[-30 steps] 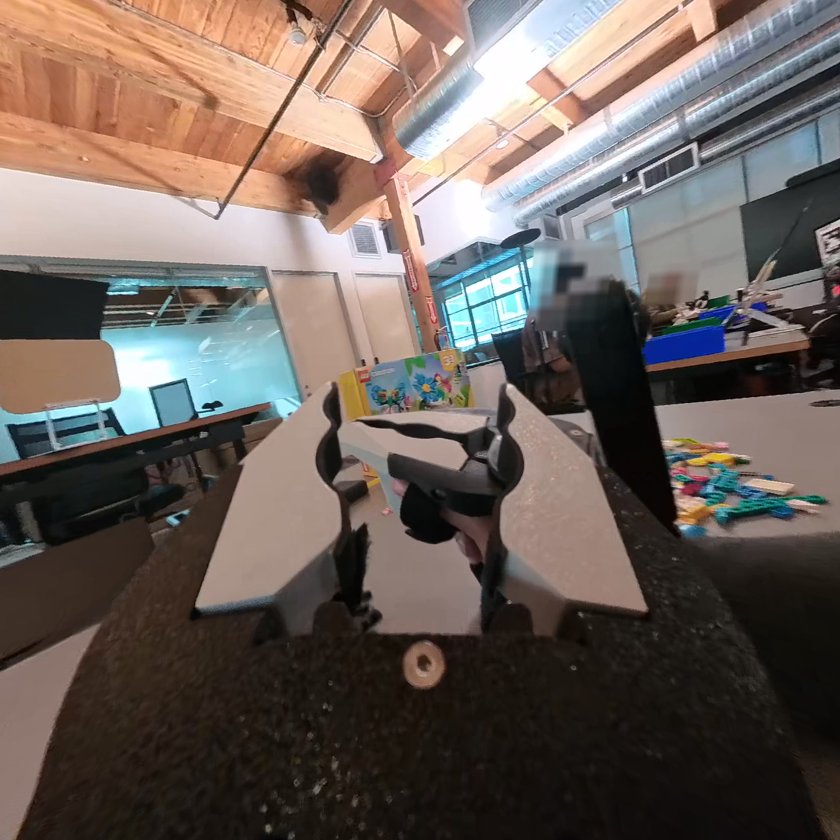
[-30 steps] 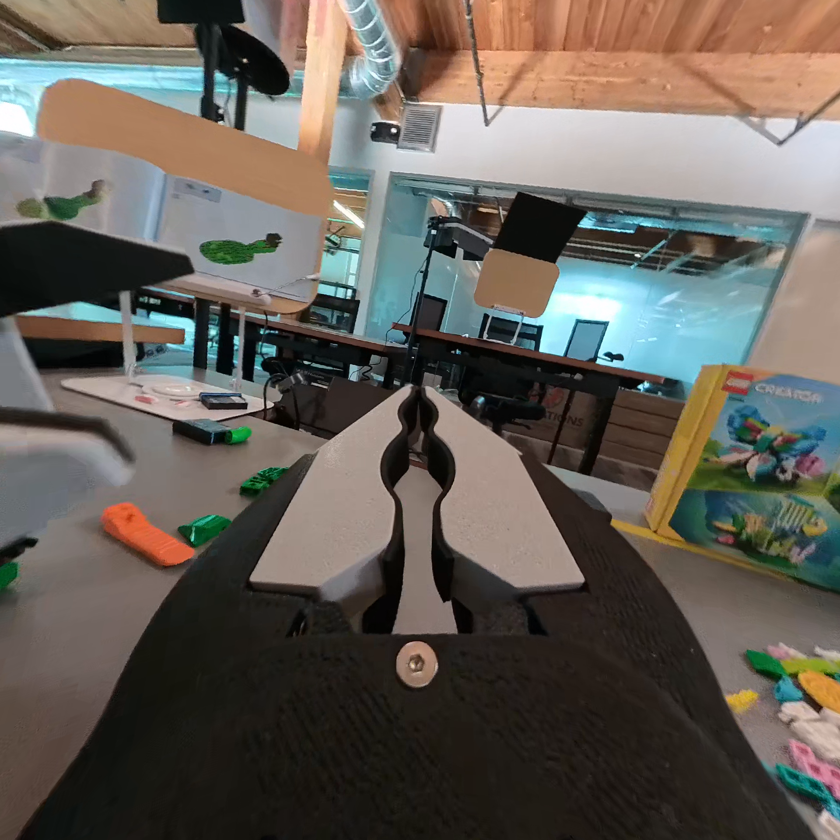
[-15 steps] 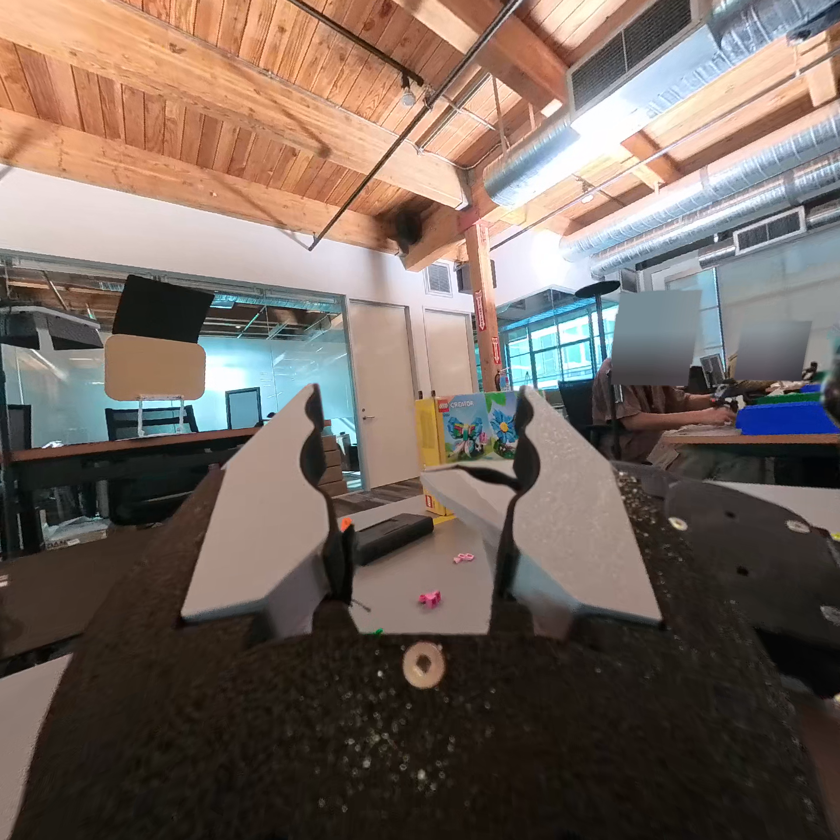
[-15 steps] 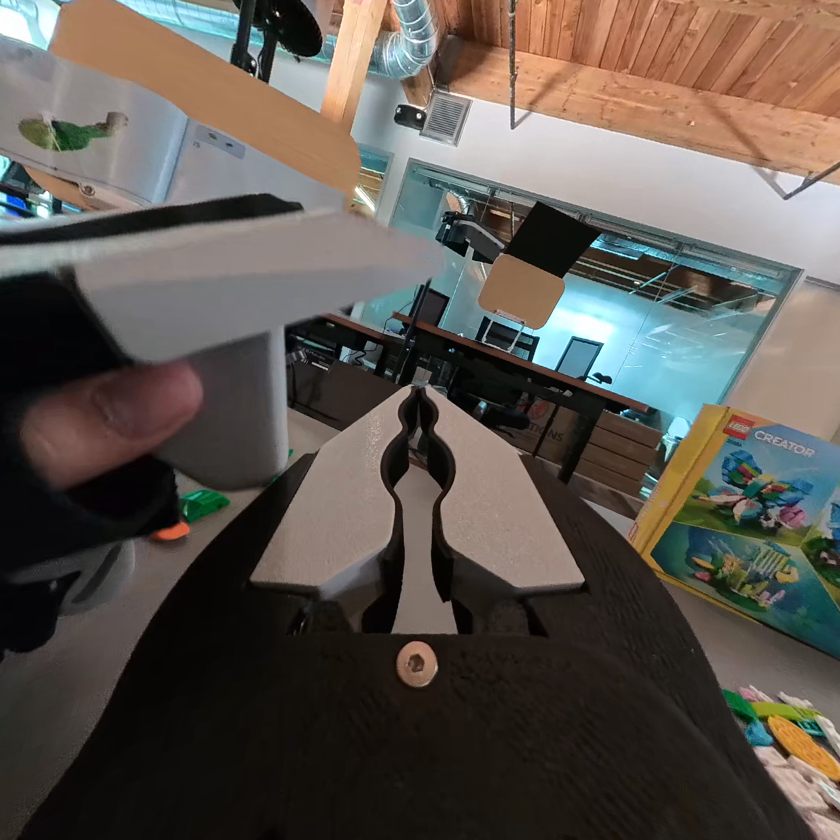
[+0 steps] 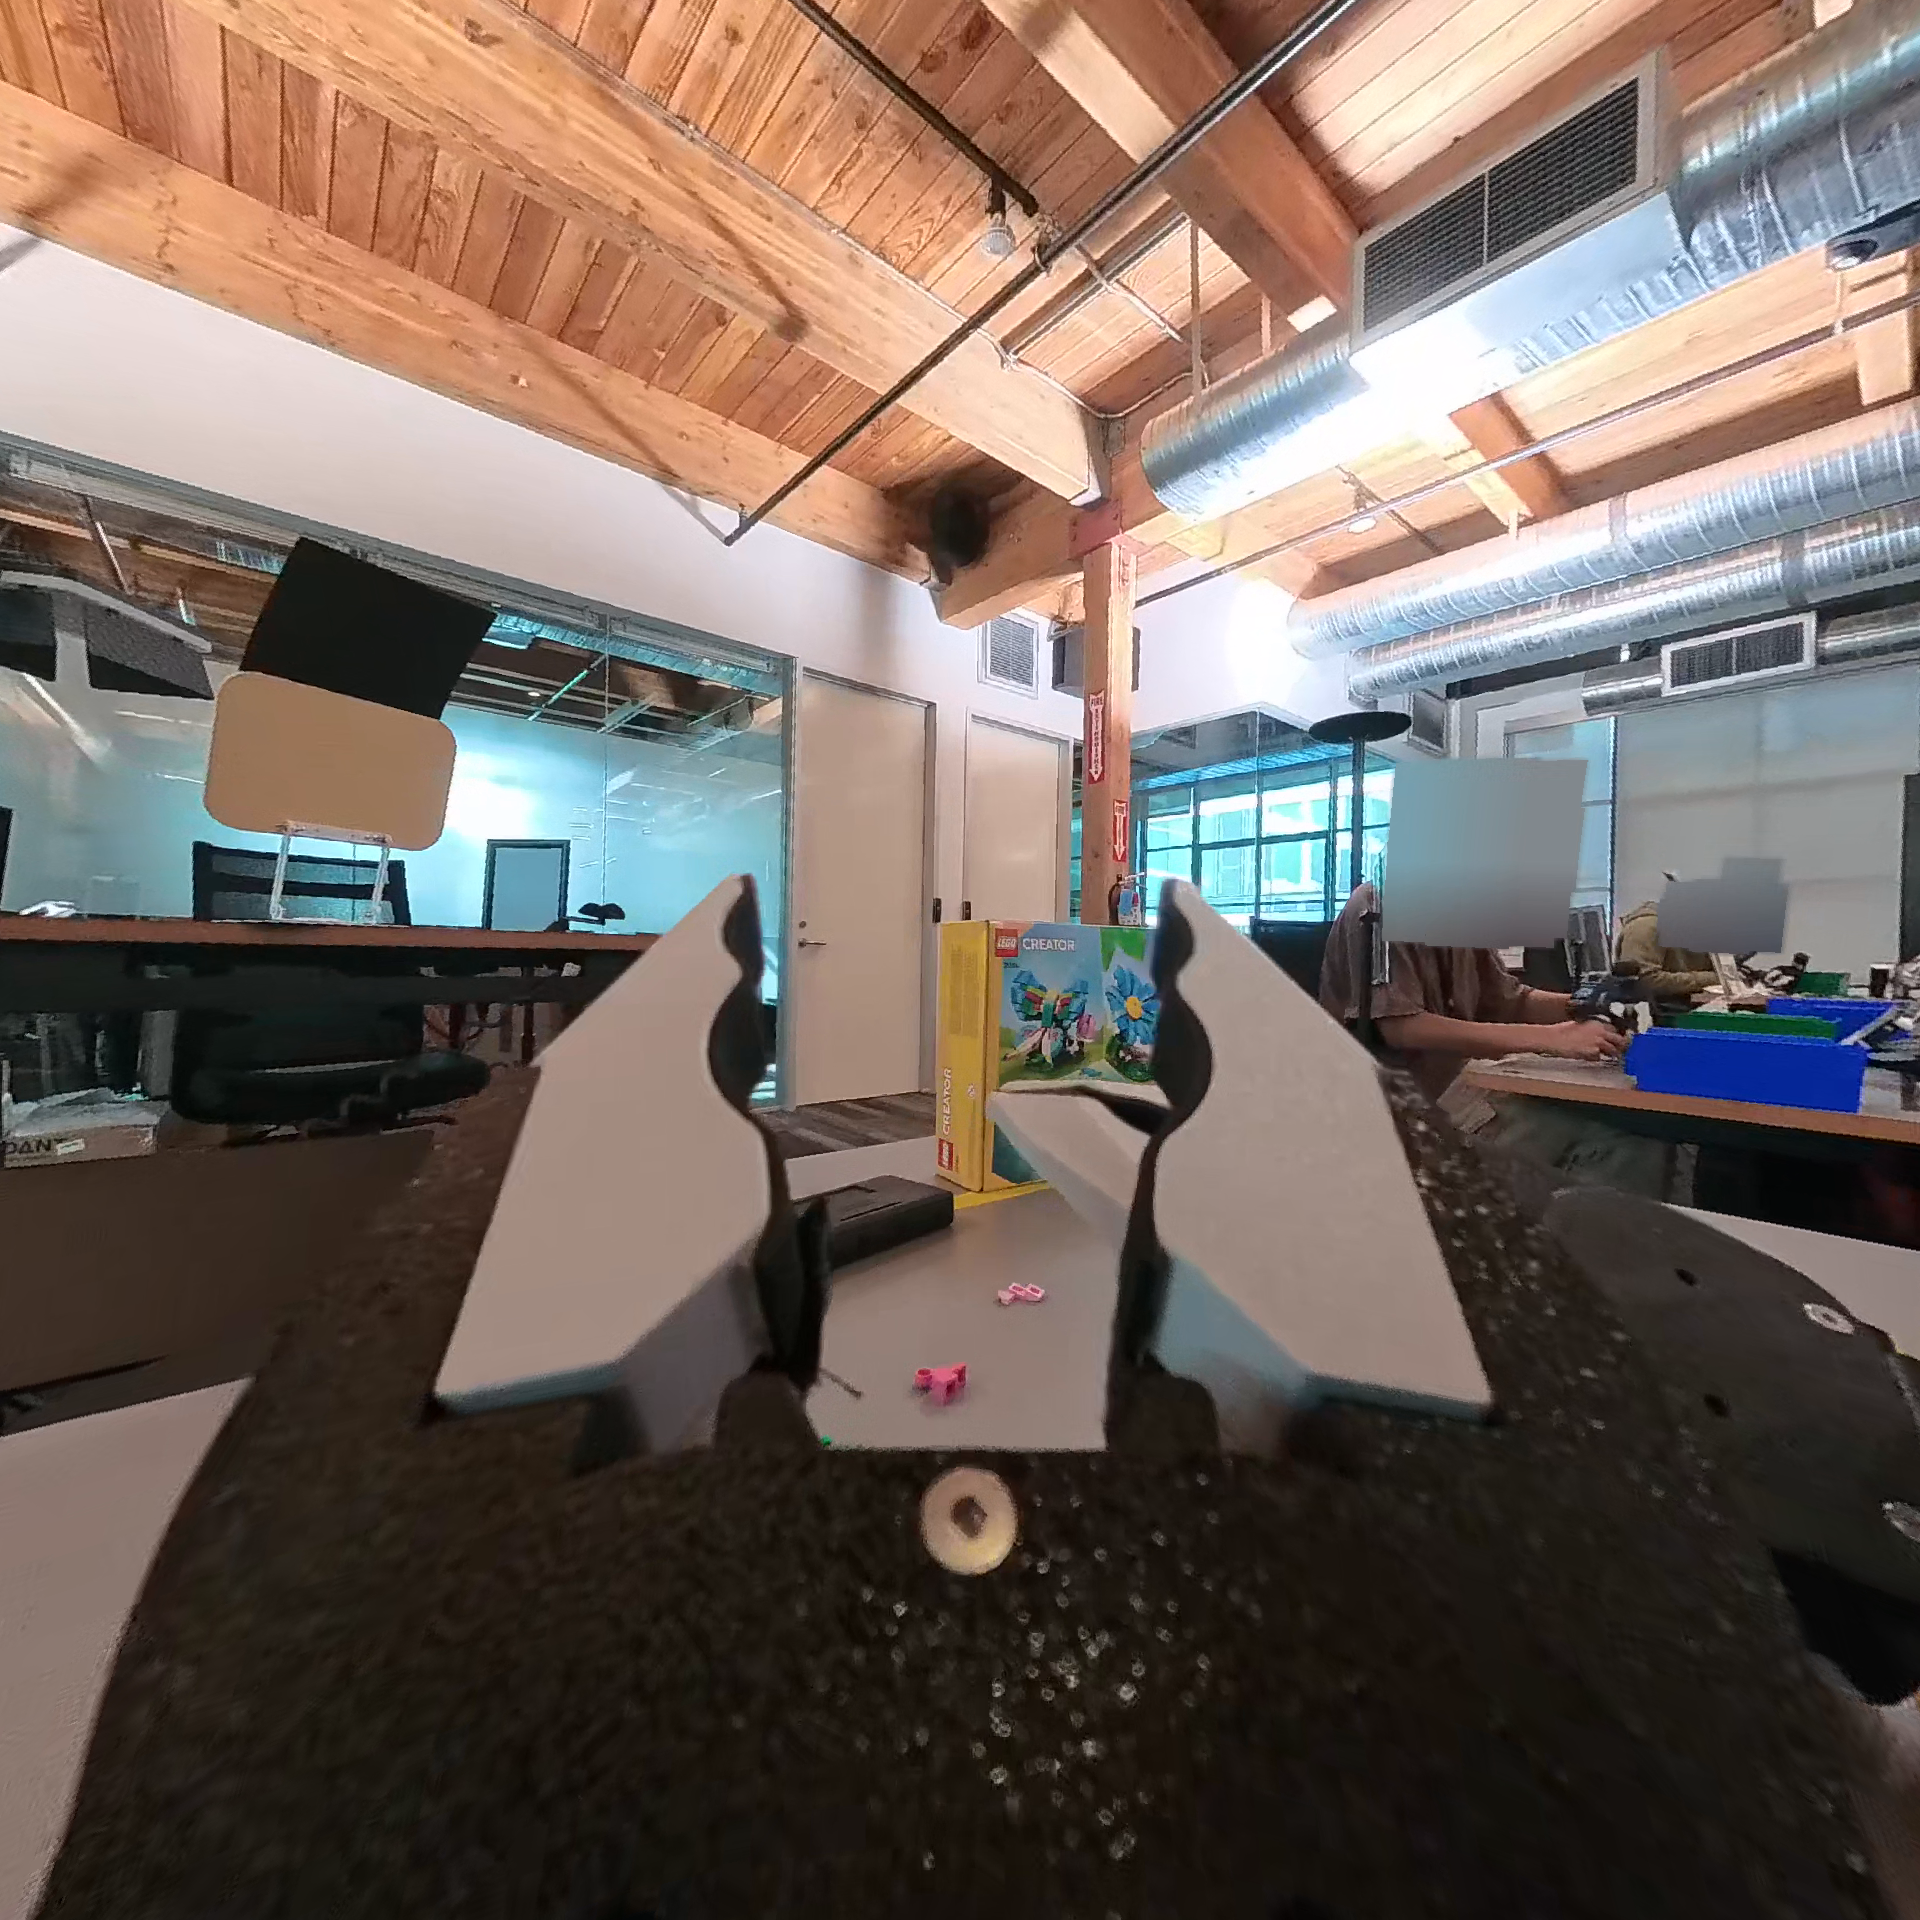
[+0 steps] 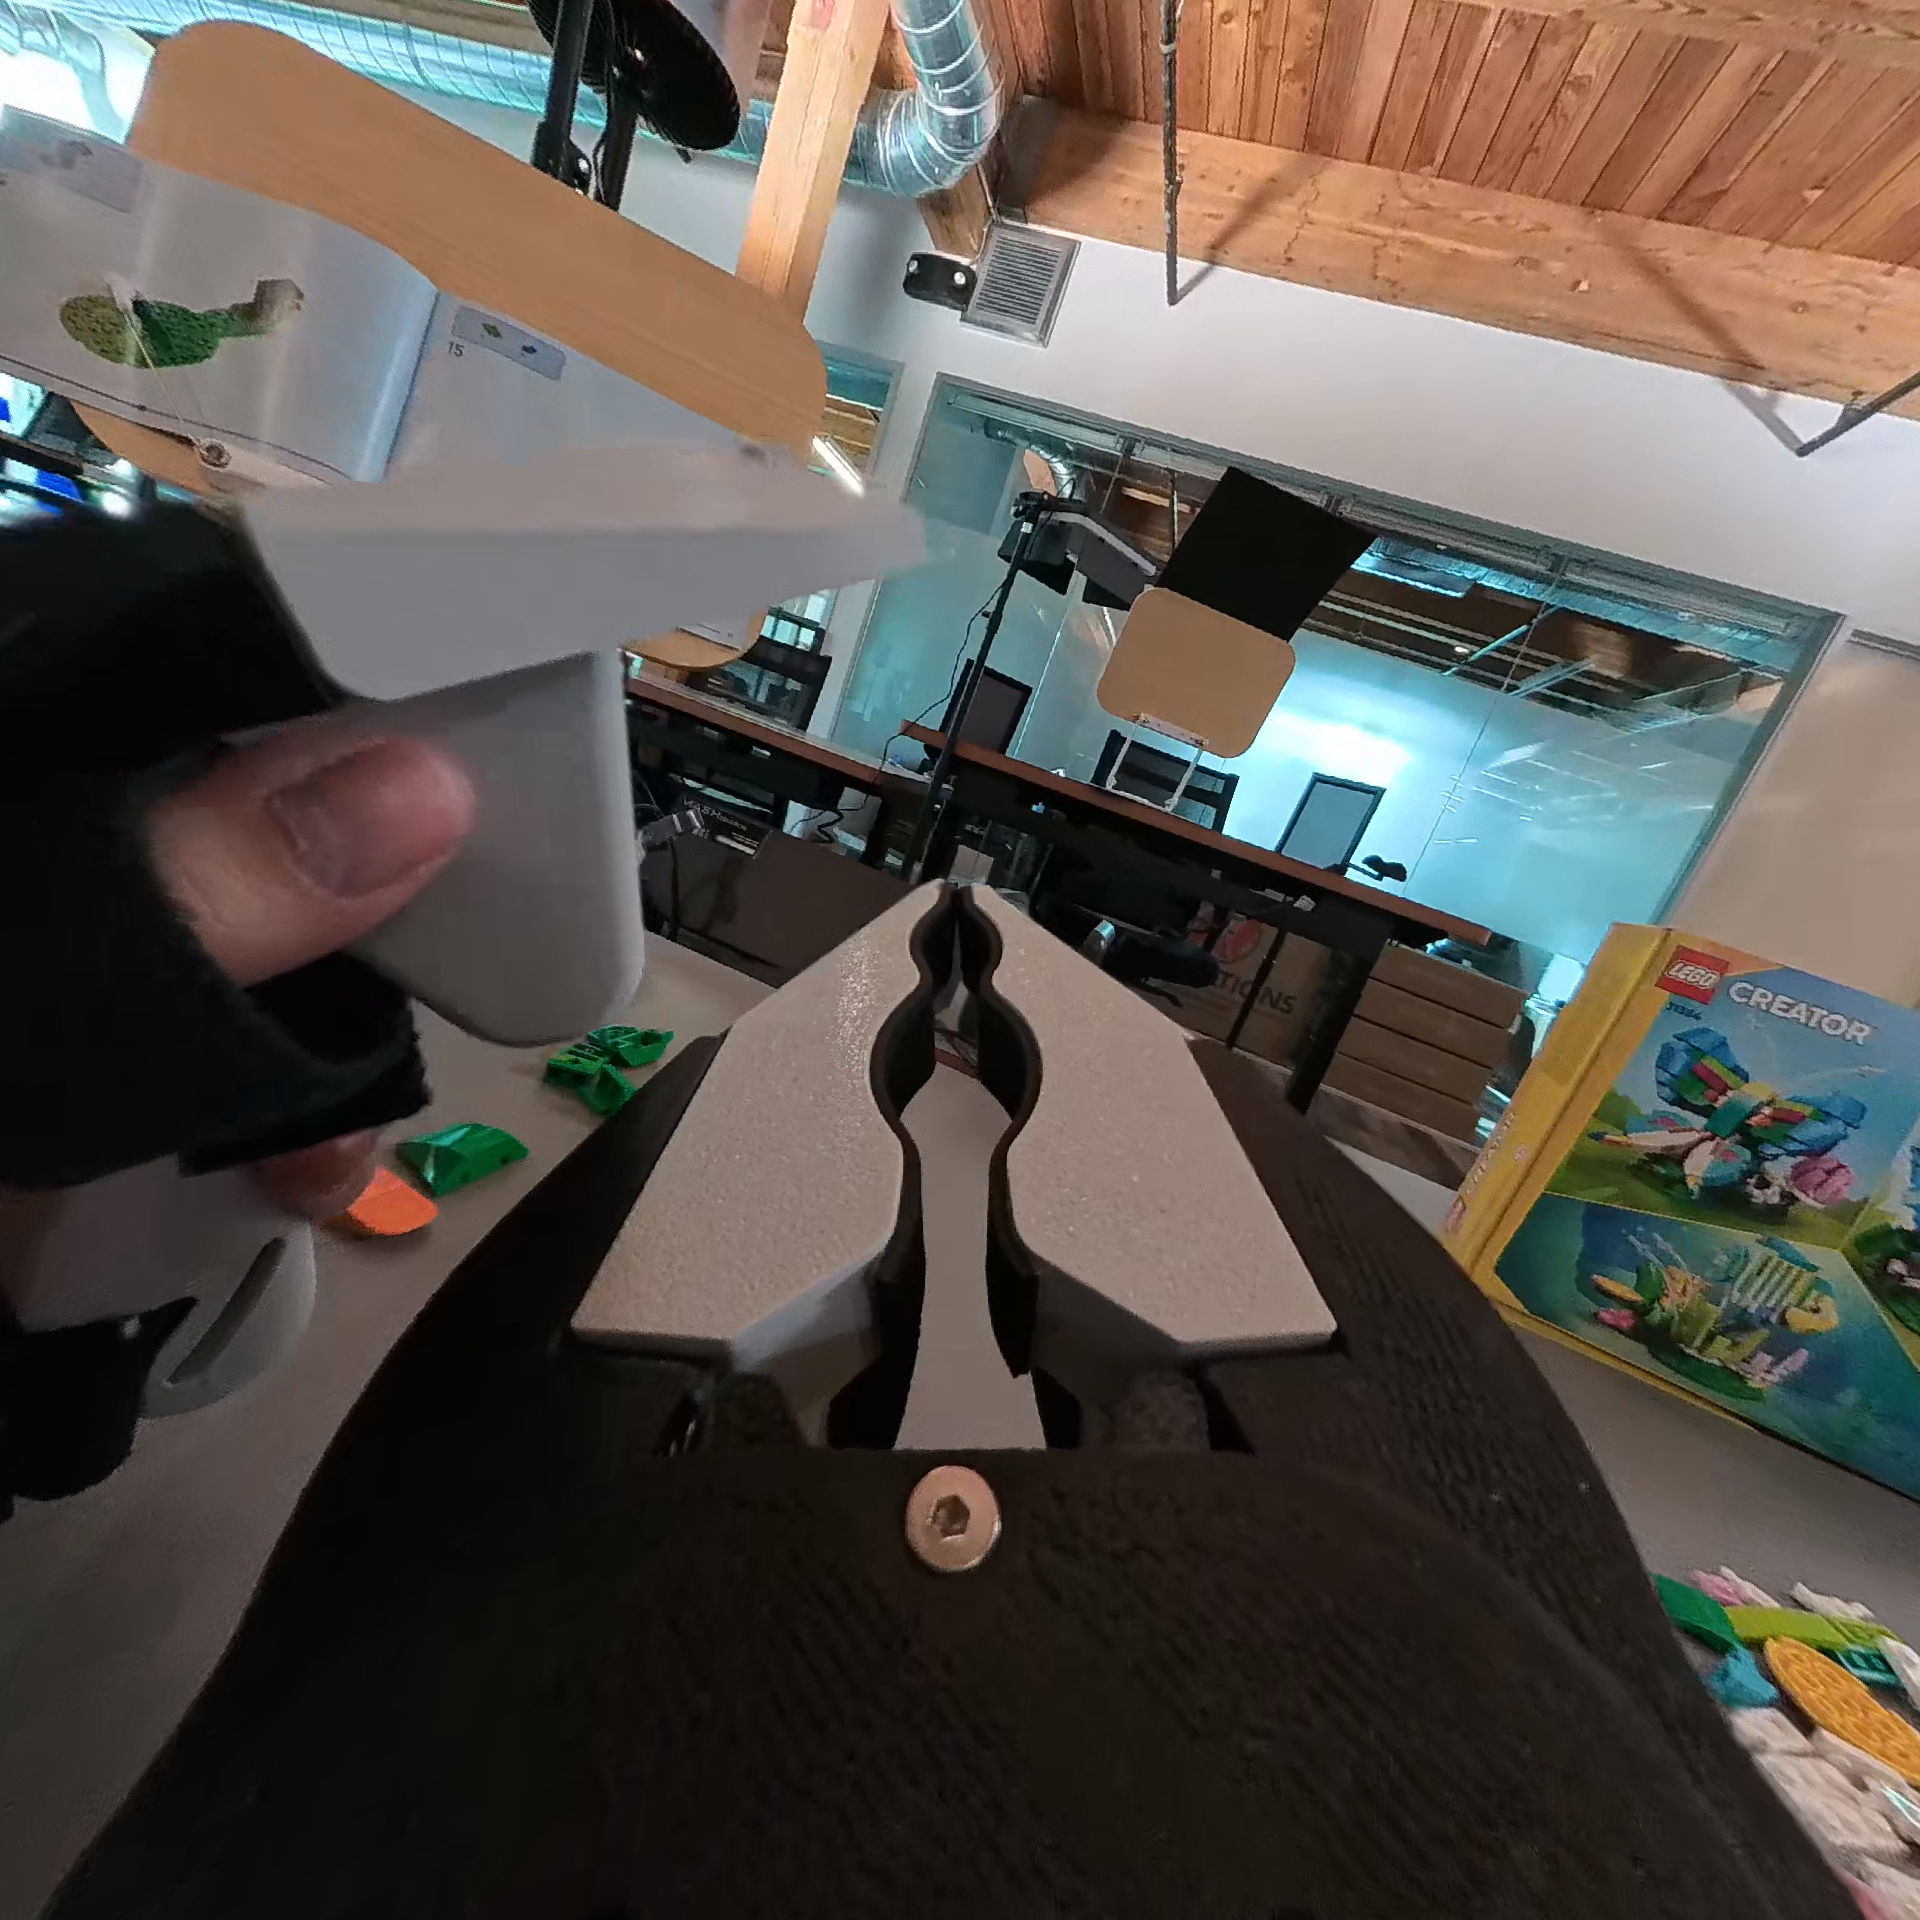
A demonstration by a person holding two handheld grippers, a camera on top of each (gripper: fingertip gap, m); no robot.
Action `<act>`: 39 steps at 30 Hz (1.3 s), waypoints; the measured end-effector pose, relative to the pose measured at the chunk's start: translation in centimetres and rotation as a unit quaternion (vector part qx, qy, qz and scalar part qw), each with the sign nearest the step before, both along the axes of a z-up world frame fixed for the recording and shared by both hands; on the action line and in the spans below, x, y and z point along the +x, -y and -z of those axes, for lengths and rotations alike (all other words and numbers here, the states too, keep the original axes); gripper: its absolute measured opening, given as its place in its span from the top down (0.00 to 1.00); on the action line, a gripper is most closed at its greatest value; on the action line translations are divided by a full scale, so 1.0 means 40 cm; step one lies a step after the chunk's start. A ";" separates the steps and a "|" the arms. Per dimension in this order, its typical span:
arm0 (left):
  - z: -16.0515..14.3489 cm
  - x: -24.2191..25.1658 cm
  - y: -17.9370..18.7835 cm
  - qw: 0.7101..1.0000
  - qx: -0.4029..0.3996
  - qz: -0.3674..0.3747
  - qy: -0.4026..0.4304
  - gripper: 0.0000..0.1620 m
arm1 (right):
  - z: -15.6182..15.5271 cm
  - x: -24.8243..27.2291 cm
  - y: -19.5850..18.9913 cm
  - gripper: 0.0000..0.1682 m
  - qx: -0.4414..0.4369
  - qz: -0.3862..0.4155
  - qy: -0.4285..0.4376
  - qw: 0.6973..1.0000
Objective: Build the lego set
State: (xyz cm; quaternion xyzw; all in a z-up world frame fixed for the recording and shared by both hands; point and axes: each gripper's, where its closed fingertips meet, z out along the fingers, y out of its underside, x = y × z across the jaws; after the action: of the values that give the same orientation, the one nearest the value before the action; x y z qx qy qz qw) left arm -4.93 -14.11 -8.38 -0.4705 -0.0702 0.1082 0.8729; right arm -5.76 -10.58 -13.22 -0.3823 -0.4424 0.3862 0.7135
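My left gripper [image 5: 956, 904] is open and empty, held above the grey table [image 5: 935, 1423]. Between its fingers lie two small pink pieces [image 5: 940, 1382] and a tip of the right gripper's finger [image 5: 1070, 1143]. My right gripper [image 6: 956, 896] is shut with nothing visible in it. In the right wrist view the left gripper [image 6: 540, 582] hangs close at the upper left, held by a gloved hand [image 6: 343, 821]. Green pieces [image 6: 608, 1055] and an orange piece [image 6: 384, 1210] lie below it. A pile of mixed pieces [image 6: 1818, 1683] lies at the lower right.
The yellow set box [image 6: 1714, 1174] stands on the table at the right, and also shows in the left wrist view [image 5: 1049, 1049] beside a flat black device [image 5: 883, 1216]. An instruction booklet on a wooden stand [image 6: 208, 343] stands at the left. A person [image 5: 1455, 1018] sits at a far desk. My right fingertips sit around 6 cm from my left ones.
The left gripper has swung round to face the box and moved in close at the left of the right wrist view. Its jaws stay open; the right gripper stays shut.
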 end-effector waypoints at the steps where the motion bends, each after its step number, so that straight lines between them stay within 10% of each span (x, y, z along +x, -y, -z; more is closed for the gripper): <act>1: 0.004 -0.005 0.000 1.000 -0.005 -0.008 0.001 0.62 | 0.001 -0.001 0.003 1.00 -0.003 -0.005 0.001 1.000; 4: 0.020 -0.005 -0.007 0.998 -0.034 -0.032 -0.030 0.93 | 0.001 0.001 0.004 1.00 -0.010 -0.012 0.000 1.000; 15: 0.054 0.034 -0.205 0.992 -0.078 -0.043 -0.085 1.00 | -0.186 0.318 -0.307 1.00 0.025 0.144 -0.059 0.988; 23: 0.057 0.088 -0.392 0.990 -0.076 0.027 -0.120 1.00 | -0.038 0.497 -0.645 0.98 -0.028 0.220 0.129 0.967; 28: 0.069 0.107 -0.437 0.987 -0.081 0.073 -0.119 1.00 | 0.142 0.496 -0.725 0.78 -0.121 0.147 0.296 0.936; 39: 0.079 0.162 -0.450 0.979 -0.085 0.121 -0.141 1.00 | 0.268 0.542 -0.731 0.90 -0.229 0.046 0.400 0.886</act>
State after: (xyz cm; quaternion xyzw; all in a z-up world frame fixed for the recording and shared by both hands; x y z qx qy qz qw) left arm 1.54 3.89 -11.52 -0.5280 0.1203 0.0728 0.8375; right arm 15.92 18.65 -23.95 -0.6773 -0.5710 0.2579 0.3856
